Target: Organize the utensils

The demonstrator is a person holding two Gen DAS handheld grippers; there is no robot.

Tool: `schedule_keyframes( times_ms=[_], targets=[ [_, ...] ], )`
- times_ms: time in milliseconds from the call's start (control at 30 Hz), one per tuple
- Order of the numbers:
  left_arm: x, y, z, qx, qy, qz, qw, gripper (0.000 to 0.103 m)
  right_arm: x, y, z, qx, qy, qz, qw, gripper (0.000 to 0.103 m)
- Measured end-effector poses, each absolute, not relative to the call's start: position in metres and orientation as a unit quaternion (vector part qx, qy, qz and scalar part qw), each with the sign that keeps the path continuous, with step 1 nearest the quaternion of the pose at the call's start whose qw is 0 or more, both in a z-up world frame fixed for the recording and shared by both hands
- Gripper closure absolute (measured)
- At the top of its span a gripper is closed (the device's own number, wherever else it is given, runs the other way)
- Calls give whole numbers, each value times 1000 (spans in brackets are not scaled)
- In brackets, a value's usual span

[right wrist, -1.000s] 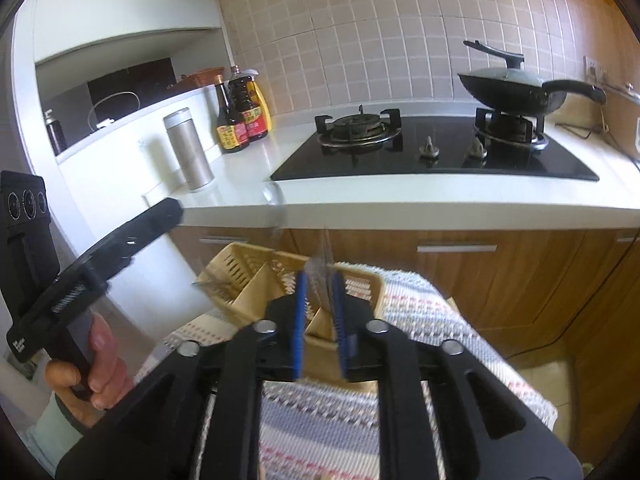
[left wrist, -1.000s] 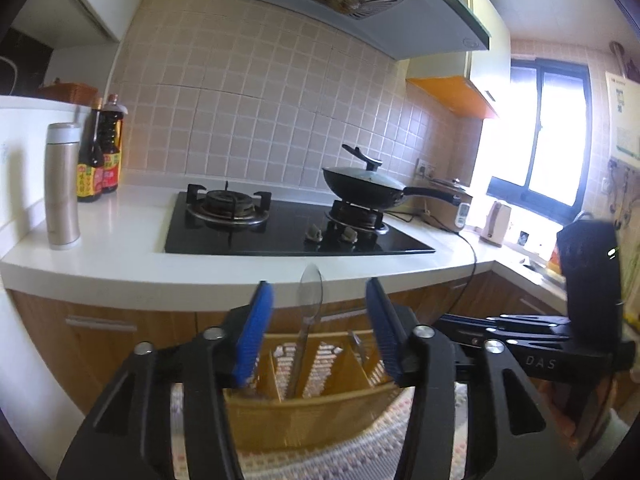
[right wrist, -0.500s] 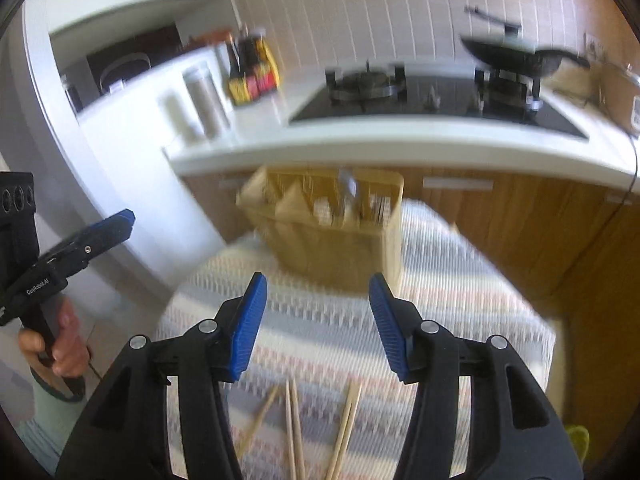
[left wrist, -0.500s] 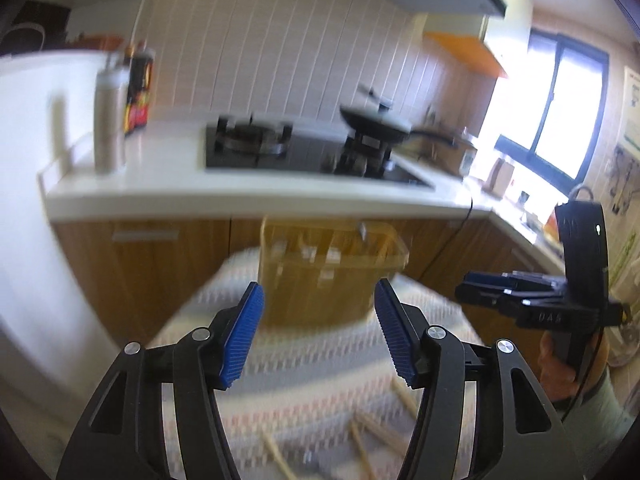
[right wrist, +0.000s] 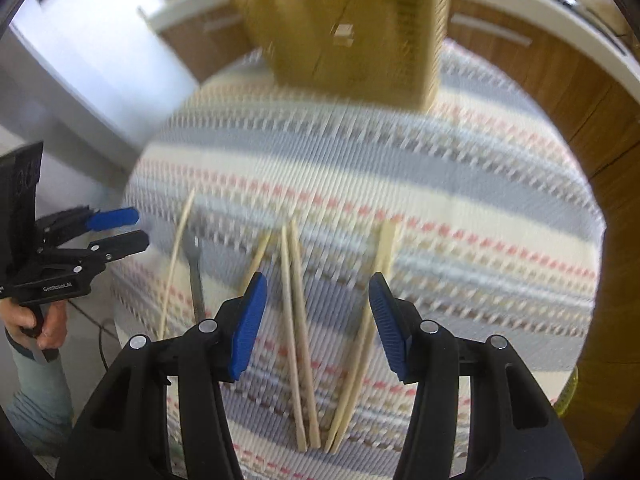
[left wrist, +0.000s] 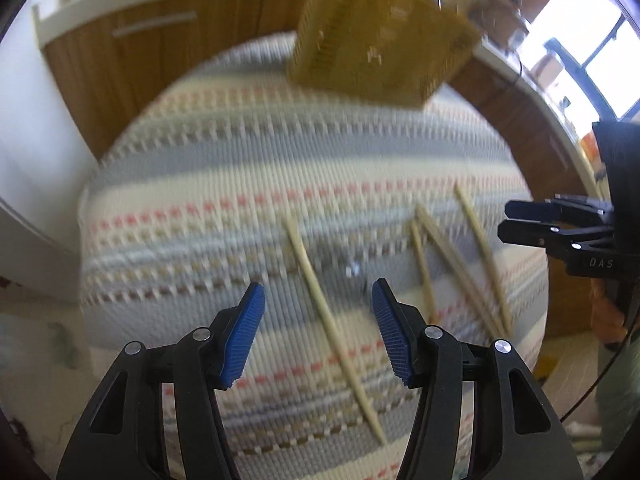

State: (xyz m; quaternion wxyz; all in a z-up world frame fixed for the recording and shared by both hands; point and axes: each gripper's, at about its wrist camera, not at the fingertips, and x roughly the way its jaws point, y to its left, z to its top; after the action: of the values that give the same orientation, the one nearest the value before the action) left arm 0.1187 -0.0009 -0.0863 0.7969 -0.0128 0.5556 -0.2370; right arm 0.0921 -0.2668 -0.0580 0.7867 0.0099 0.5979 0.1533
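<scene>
Several pale wooden chopsticks lie loose on a striped cloth-covered table [left wrist: 240, 160]. My left gripper [left wrist: 318, 332] is open above the cloth, and a single chopstick [left wrist: 332, 320] runs between its blue pads without touching them. My right gripper [right wrist: 318, 328] is open too, over a cluster of chopsticks [right wrist: 296, 320]. A grey metal utensil handle [right wrist: 196, 276] lies to its left. The tan slotted utensil holder [left wrist: 380, 40] [right wrist: 352, 28] stands at the table's far edge. Each gripper also shows in the other's view, the right gripper [left wrist: 504, 222] at the right and the left gripper [right wrist: 136, 228] at the left.
Wooden cabinet fronts [left wrist: 160, 40] under a white counter stand right behind the table. A hand [right wrist: 36, 320] holds the left gripper's handle beyond the table's left edge. More striped cloth [right wrist: 480, 160] lies bare between the chopsticks and the holder.
Both views have swung down from the stove and holder to the cloth and chopsticks. The right jaws, narrow a second ago, now stand wide. Everything is blurred by motion.
</scene>
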Motion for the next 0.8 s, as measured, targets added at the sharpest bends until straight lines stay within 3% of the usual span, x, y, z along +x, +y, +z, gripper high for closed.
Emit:
schedule_keyframes(
  times_ms=[367,633,800],
  targets=[
    [101,-28,-114,76,571,-229,785,63,85,-250,-91,-26,636,158,755,80],
    [95,-41,-113,117,564,-219,788,66,76,-234,-109,-59,643,164,746,81],
    [92,-51,-112,160,558,-209,787,86,72,-227,-111,-72,642,172,744,89]
  ],
)
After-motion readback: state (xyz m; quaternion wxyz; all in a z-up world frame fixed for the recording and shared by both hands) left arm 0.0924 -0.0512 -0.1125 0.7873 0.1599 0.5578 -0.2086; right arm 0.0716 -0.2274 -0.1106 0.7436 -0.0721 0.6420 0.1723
